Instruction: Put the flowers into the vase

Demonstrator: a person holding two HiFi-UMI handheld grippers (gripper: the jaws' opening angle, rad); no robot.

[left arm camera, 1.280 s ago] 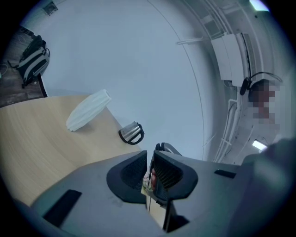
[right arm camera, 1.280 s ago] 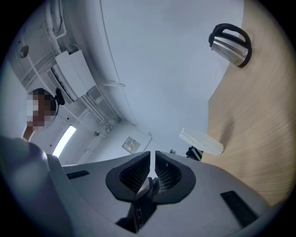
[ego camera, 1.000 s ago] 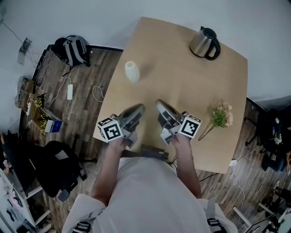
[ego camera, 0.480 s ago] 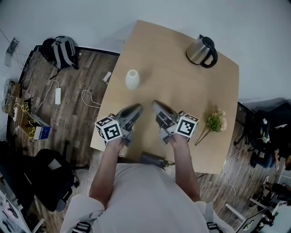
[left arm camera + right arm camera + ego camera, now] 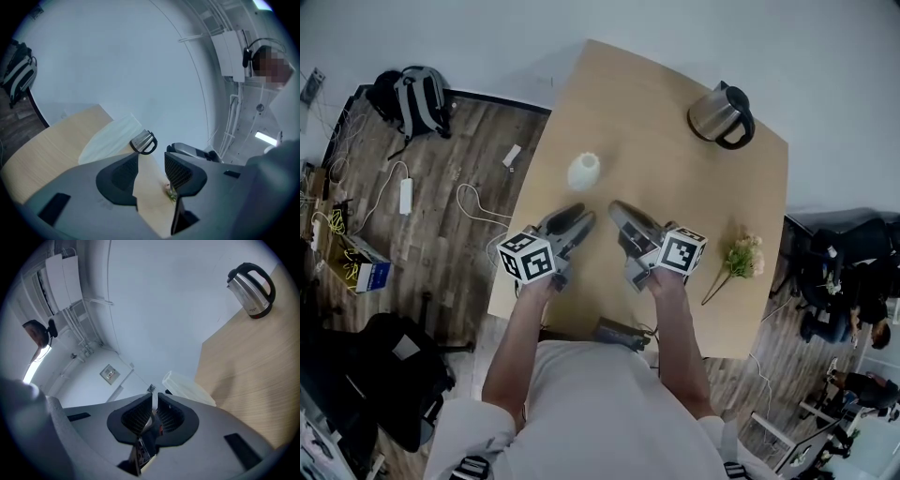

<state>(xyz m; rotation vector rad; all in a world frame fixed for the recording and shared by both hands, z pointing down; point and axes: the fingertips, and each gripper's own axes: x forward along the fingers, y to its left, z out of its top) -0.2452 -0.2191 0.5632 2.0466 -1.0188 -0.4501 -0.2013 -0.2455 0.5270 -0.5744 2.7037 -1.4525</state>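
While my left hand-held gripper [image 5: 578, 218] has just been opening, empty, my right hand-held gripper [image 5: 619, 210] is closed tight, empty too.

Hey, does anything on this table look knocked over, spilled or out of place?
Nothing looks spilled or broken. The one thing out of place is the flowers, lying flat near the right edge of the table, well apart from the vase. The kettle stands upright.

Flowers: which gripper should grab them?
Right, probably. The flowers lie to the right, nearest the right gripper, though its jaws are shut. The left gripper, jaws just opening and empty, is nearer the vase.
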